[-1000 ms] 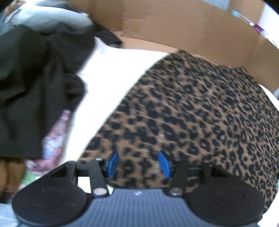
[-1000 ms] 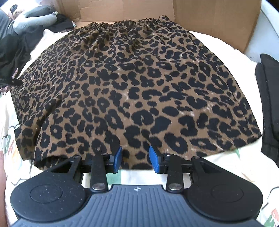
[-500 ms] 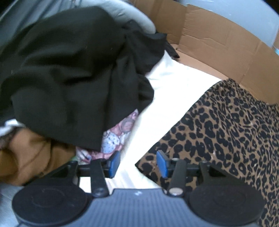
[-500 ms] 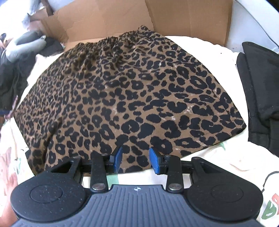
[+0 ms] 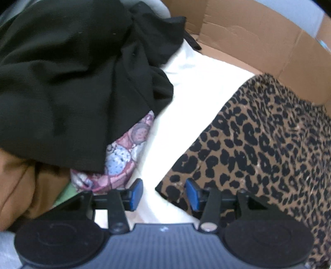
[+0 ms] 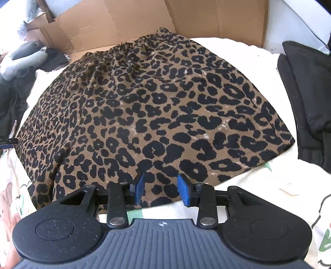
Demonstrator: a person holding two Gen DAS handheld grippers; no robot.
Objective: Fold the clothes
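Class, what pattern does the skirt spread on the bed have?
The skirt has a leopard print, black spots on brown; the right wrist view shows it best.

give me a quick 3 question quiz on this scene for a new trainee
1. True or false: the right gripper is shut on the leopard-print skirt.
2. Which skirt edge lies nearest the cardboard wall: A hem, B elastic waistband, C side edge?
3. In the left wrist view, which skirt part sits just ahead of the left gripper?

Key: 1 false, both grippers are open. 2 B. 3 its near left corner.
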